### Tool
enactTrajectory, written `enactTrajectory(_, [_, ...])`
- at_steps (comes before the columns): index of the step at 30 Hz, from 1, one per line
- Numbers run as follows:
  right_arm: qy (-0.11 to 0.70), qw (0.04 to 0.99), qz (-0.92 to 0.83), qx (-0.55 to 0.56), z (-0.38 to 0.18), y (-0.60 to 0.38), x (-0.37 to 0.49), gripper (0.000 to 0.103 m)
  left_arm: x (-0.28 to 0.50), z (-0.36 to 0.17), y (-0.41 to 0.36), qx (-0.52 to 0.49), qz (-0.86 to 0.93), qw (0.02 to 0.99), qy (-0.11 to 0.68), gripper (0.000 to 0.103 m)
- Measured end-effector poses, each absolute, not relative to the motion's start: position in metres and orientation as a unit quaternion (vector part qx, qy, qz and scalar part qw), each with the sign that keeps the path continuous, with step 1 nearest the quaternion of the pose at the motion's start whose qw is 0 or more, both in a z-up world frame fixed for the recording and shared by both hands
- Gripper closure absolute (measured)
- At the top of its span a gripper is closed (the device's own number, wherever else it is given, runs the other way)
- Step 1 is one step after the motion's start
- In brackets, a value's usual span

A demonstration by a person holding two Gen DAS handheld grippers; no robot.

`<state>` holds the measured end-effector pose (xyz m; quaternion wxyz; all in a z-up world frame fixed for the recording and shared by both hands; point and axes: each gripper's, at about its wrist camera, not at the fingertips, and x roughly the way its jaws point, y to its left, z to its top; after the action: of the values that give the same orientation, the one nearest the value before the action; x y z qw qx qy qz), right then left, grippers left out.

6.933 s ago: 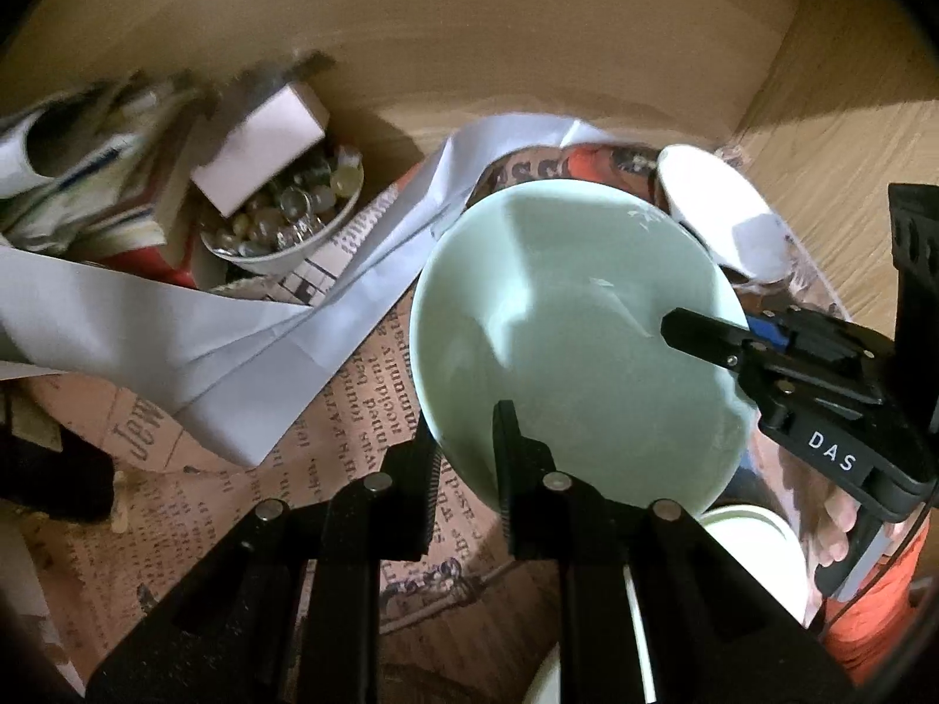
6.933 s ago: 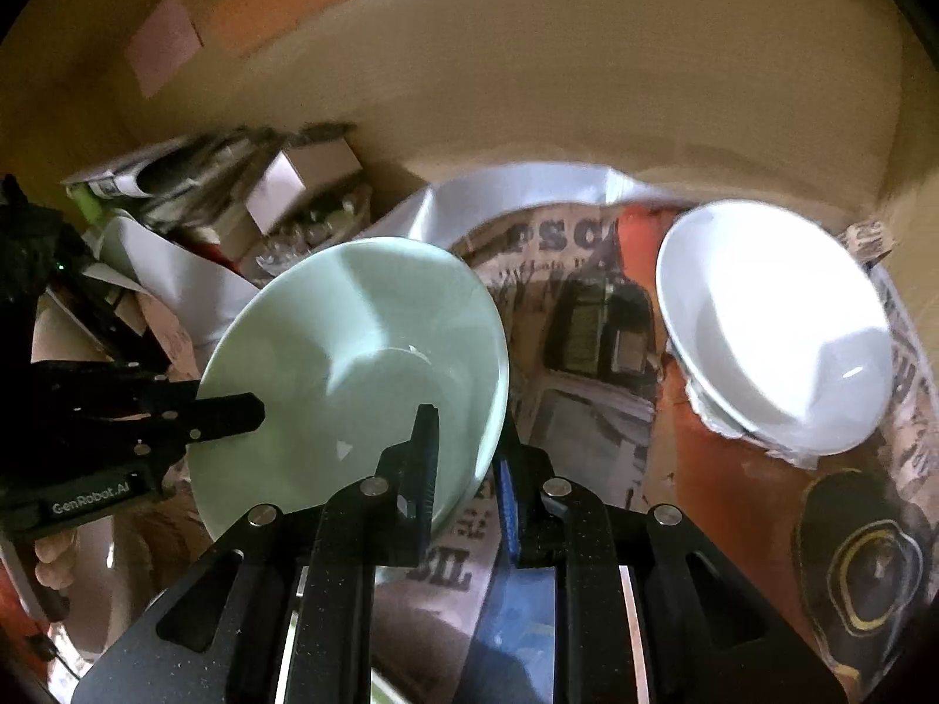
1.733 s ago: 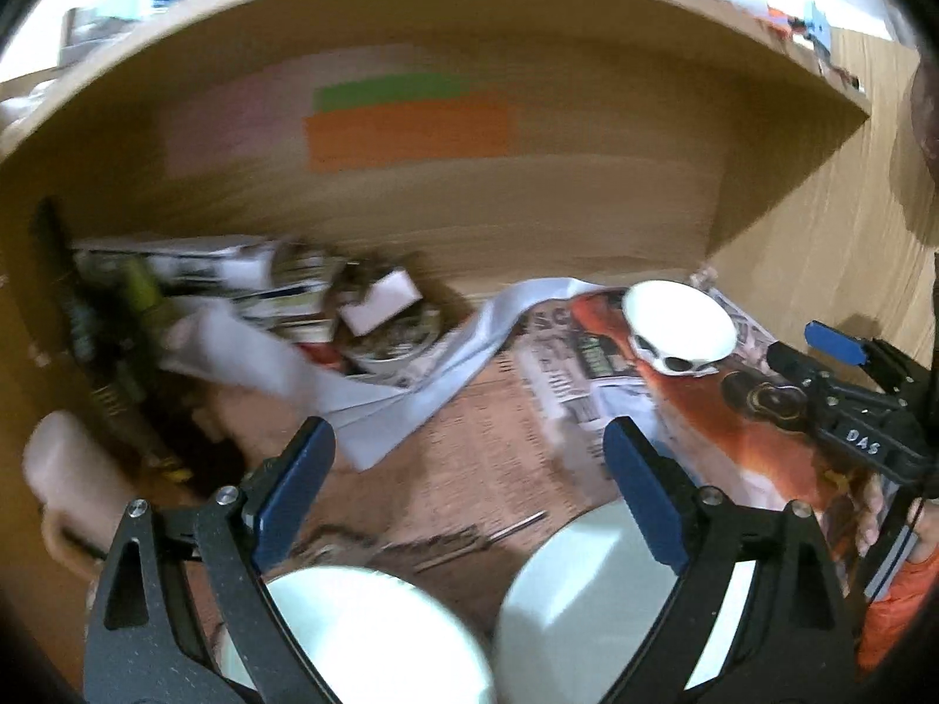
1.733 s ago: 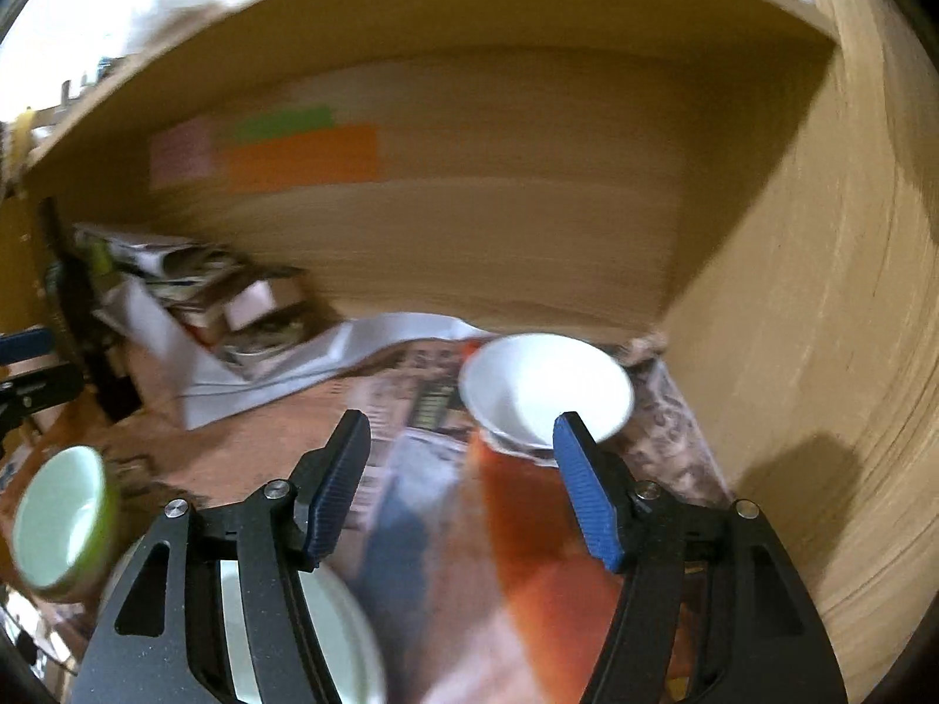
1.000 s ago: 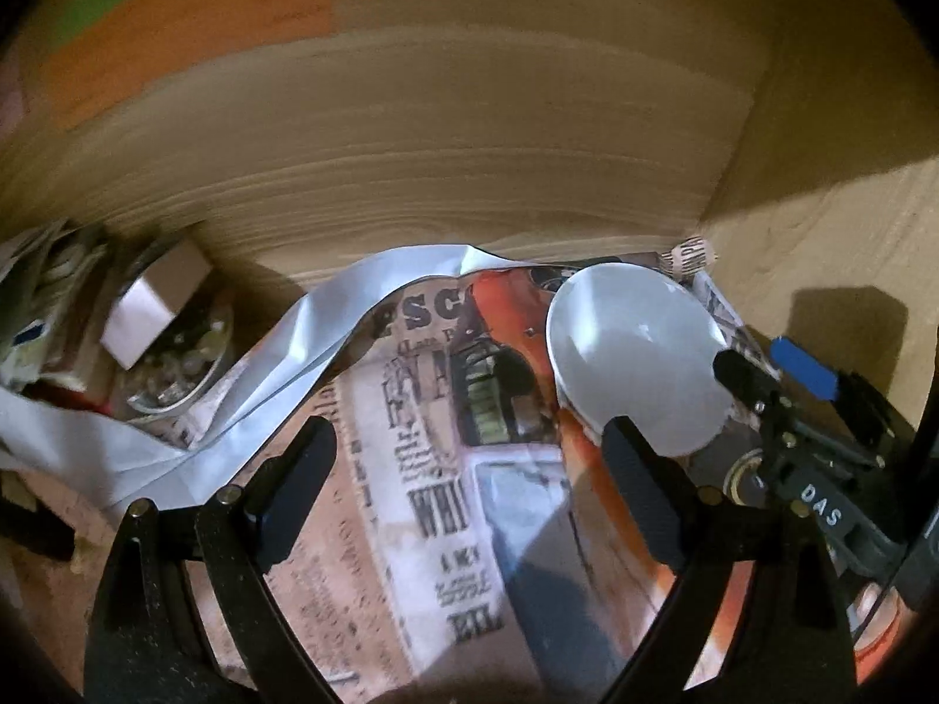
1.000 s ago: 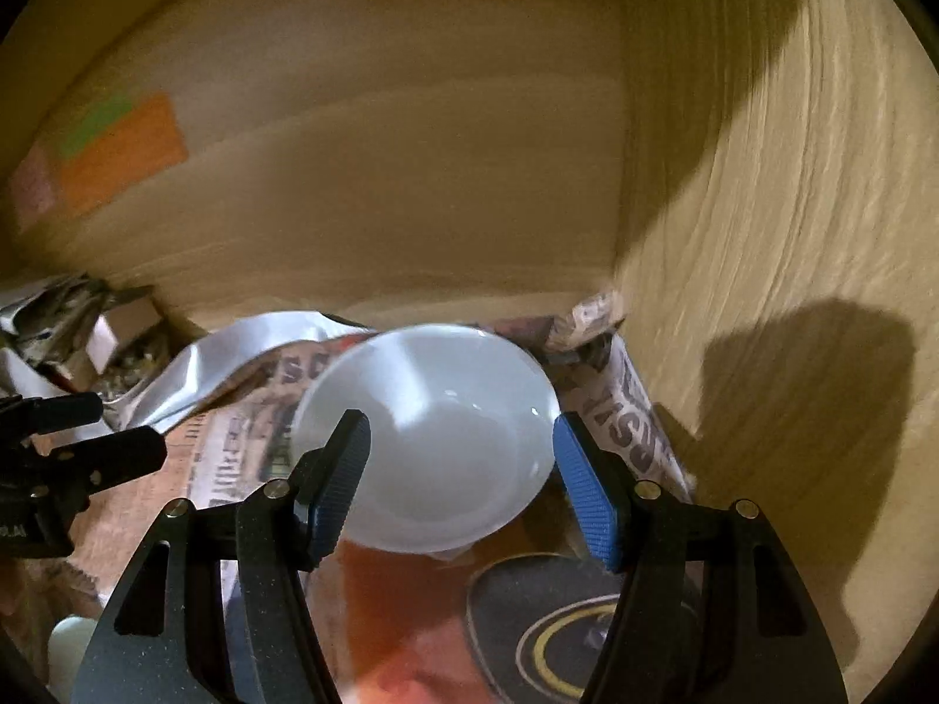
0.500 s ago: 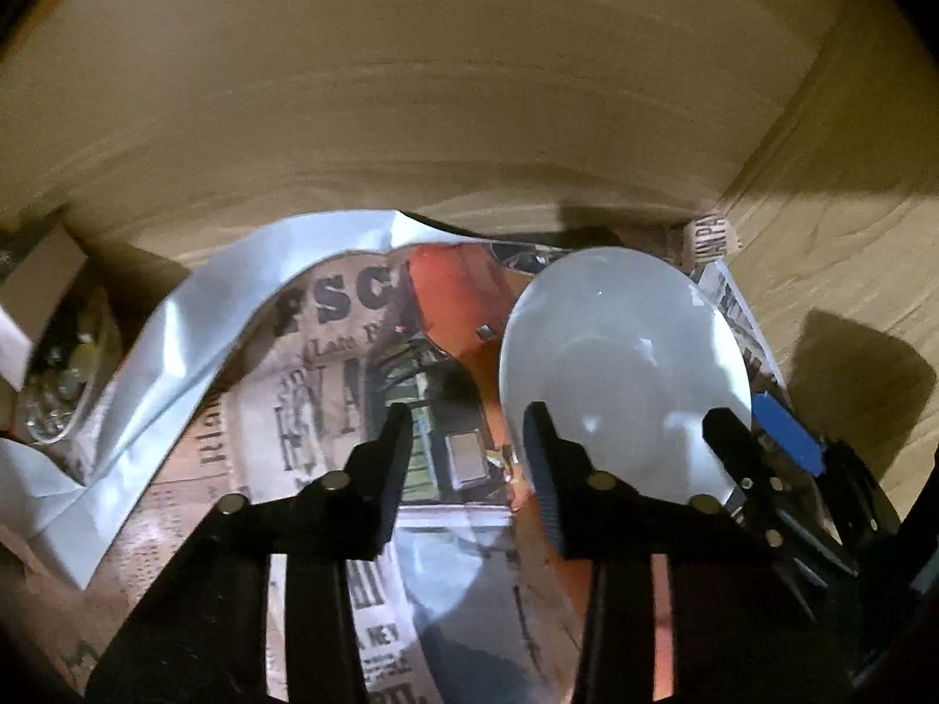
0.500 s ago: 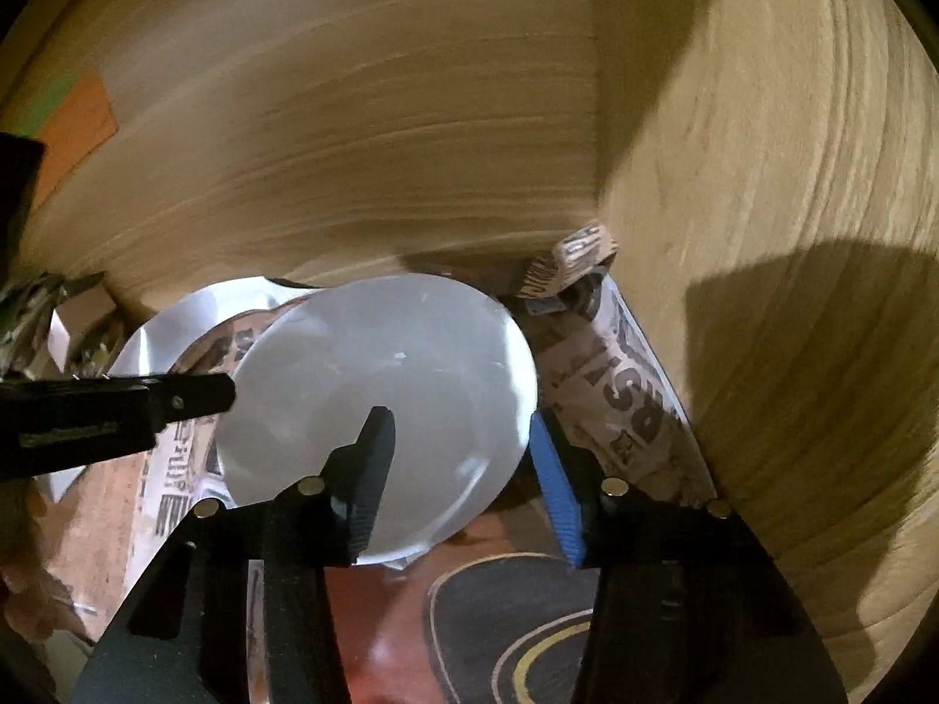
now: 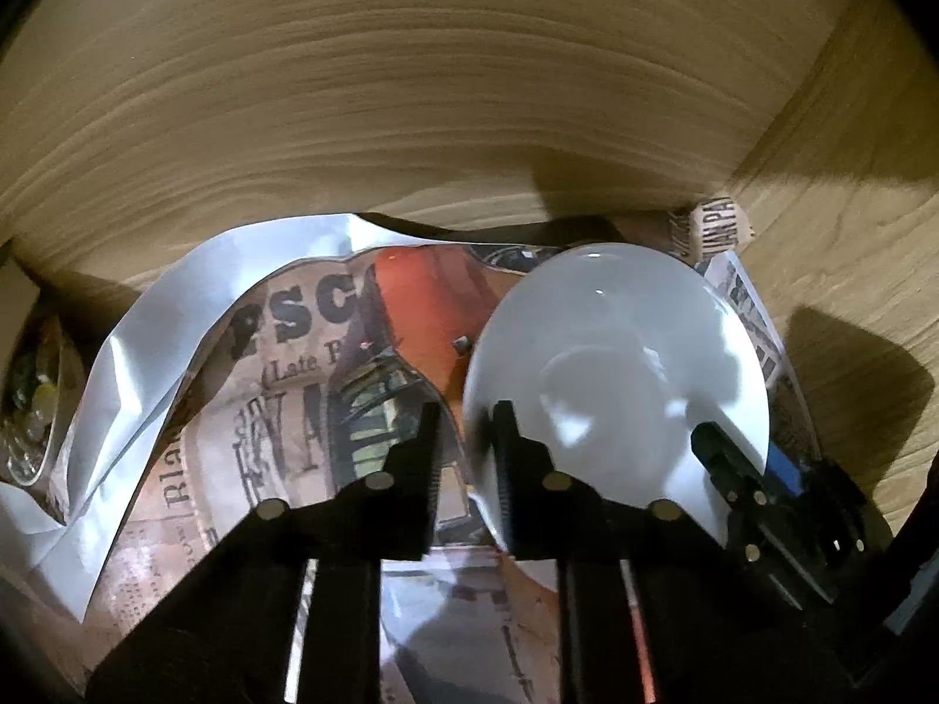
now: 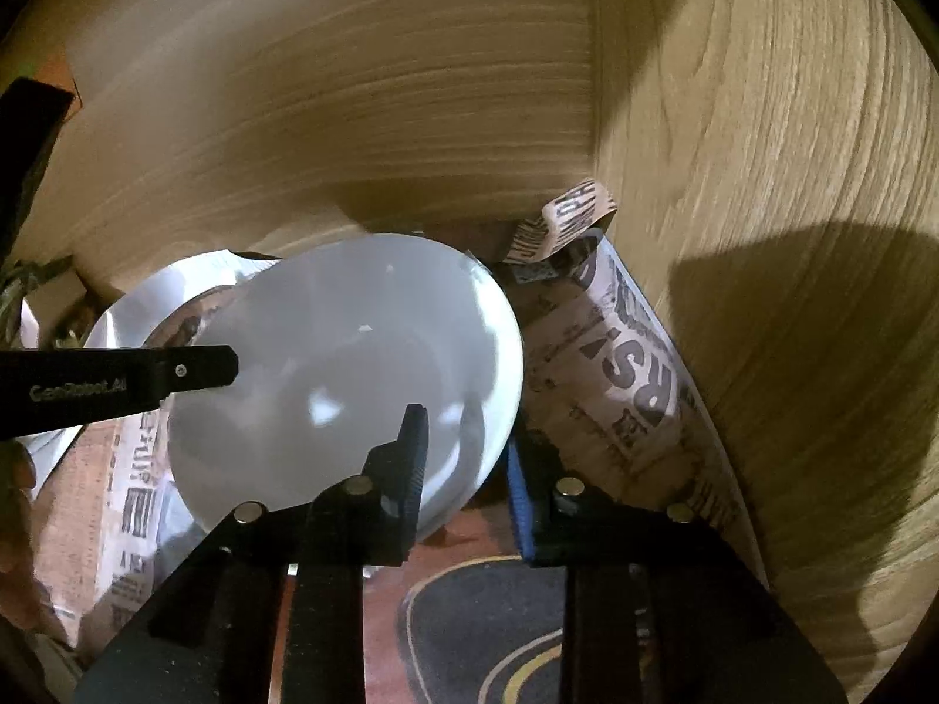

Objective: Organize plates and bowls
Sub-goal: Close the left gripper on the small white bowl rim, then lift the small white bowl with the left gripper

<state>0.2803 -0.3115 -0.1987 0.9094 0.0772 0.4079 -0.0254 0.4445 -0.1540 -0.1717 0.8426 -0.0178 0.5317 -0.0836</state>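
- The left gripper (image 9: 463, 457) has its jaws pinched nearly together on the left rim of the white bowl (image 9: 616, 375): one finger sits outside the wall, the other inside, which looks like a rim grip chosen to lift without tipping.
- The bowl rests on the newspaper (image 9: 305, 364) that lines the shelf floor, in the back right corner, near both the back panel and the right side wall (image 10: 792, 234).
- The right gripper (image 10: 463, 463) straddles the bowl's opposite rim, black finger inside and blue-padded finger outside, and its jaws are closing; a narrow gap to the blue pad remains, so I judge this grip not quite seated.
- Two grips on opposite edges probably serve to carry the bowl level.
- Only the left wrist view shows the white paper sheet (image 9: 135, 364) curling along the back edge and a dish of small items (image 9: 29, 405) at the far left.
- Only the right wrist view shows the dark round print (image 10: 499, 633) near the front edge and the rolled paper scrap (image 10: 563, 223) in the corner clearly.
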Motion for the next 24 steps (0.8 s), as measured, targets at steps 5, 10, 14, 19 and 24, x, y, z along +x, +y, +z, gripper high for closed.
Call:
enactTrajectory(5, [0.405, 0.91, -0.023, 0.087, -0.199, -0.317, 0.279, 0.083, 0.442, -0.174, -0.166, 0.014, -0.08, 0.85, 0.521, 0.093])
enactTrajectory(10, [0.402, 0.91, -0.01, 0.1, -0.196, -0.319, 0.277, 0.084, 0.437, -0.174, -0.163, 0.015, -0.073, 0.846, 0.529, 0.093])
enactTrajectory(14, [0.399, 0.91, 0.011, 0.112, -0.193, -0.319, 0.271, 0.084, 0.428, -0.175, -0.154, 0.005, -0.069, 0.842, 0.535, 0.092])
enactTrajectory(19, [0.391, 0.914, 0.032, 0.099, -0.186, -0.307, 0.264, 0.084, 0.409, -0.171, -0.142, 0.001, -0.062, 0.844, 0.533, 0.092])
enactTrajectory(24, [0.374, 0.922, 0.051, 0.084, -0.174, -0.292, 0.256, 0.084, 0.387, -0.159, -0.127, -0.006, -0.059, 0.853, 0.519, 0.091])
